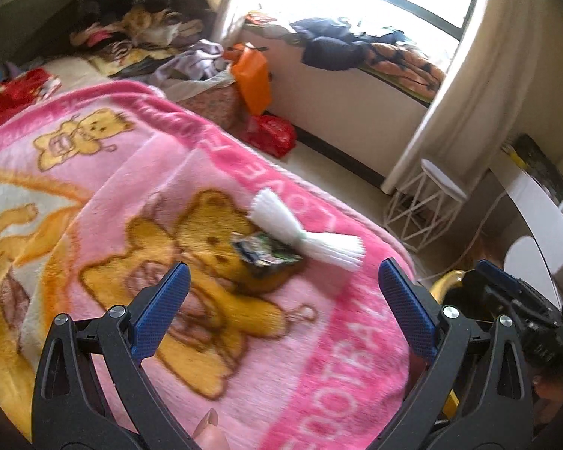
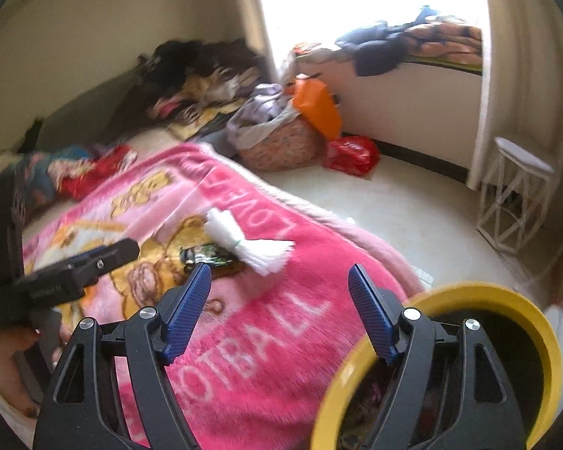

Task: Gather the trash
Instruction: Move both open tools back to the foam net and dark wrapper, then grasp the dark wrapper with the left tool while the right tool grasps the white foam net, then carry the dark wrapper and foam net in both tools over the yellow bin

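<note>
Bedroom, pink blanket (image 1: 139, 157) | wrapper (image 1: 266, 249) and white bundle (image 1: 300, 225) uncollected | yellow bin (image 2: 514, 300) beside us | both jaws gape — empty

Blanket (image 2: 244, 322) lettering blurred, yellow bin (image 2: 506, 300) cut off, contents unclear

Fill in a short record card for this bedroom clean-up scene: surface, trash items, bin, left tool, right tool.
surface: pink teddy-bear blanket on the bed
trash items: crumpled wrapper touching a white tied bundle of thin strips
bin: yellow-rimmed bin, beside the bed's near corner
left tool: open, empty
right tool: open, empty
</note>
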A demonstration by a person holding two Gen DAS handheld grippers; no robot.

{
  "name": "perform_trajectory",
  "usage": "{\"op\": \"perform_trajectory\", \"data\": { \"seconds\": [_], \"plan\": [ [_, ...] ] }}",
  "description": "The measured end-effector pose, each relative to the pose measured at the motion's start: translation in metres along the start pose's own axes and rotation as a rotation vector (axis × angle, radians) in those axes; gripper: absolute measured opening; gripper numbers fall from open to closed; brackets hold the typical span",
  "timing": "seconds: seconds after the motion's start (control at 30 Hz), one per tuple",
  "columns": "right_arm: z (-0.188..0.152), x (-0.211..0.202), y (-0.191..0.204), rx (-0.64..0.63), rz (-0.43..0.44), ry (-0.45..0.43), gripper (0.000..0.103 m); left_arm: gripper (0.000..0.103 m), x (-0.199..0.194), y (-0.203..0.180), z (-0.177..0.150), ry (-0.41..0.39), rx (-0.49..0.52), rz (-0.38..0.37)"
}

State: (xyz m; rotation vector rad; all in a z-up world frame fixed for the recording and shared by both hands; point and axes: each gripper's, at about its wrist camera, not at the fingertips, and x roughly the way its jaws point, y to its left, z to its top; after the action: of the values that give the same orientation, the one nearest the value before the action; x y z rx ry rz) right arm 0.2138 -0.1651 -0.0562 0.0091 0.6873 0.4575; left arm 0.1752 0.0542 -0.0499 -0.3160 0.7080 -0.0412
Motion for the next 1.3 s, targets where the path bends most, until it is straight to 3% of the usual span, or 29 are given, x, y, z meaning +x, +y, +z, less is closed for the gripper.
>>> {"op": "perform_trajectory", "data": {
  "seconds": [0.07, 0.23, 0.4, 0.5, 0.7, 0.83, 0.93, 1.3],
  "plan": [
    [0.007, 0.021, 0.009, -0.052, 0.001, 0.023, 0.073, 0.092, 0.007, 0.011, 0.002, 0.015, -0.032, -0.003],
    [0.013, 0.066, 0.022, -0.165, -0.015, 0.092, 0.072, 0.070, 0.026, 0.031, 0.006, 0.062, -0.107, -0.028],
    [0.015, 0.114, 0.029, -0.280, -0.047, 0.178, 0.066, 0.056, 0.050, 0.044, 0.007, 0.123, -0.170, -0.064],
    [0.017, 0.136, 0.025, -0.267, -0.039, 0.251, 0.055, 0.050, 0.063, 0.050, 0.006, 0.152, -0.217, -0.094],
    [0.018, 0.164, 0.023, -0.215, -0.017, 0.347, 0.051, 0.043, 0.086, 0.056, 0.003, 0.198, -0.286, -0.137],
    [0.011, 0.178, 0.022, -0.176, -0.020, 0.404, 0.035, 0.024, 0.098, 0.056, -0.003, 0.228, -0.304, -0.135],
    [0.008, 0.176, 0.020, -0.152, -0.012, 0.392, 0.025, 0.011, 0.100, 0.054, -0.005, 0.231, -0.307, -0.139],
    [0.008, 0.112, 0.005, 0.037, 0.037, 0.260, 0.021, 0.008, 0.066, 0.036, -0.006, 0.154, -0.199, -0.123]
  ]
}}
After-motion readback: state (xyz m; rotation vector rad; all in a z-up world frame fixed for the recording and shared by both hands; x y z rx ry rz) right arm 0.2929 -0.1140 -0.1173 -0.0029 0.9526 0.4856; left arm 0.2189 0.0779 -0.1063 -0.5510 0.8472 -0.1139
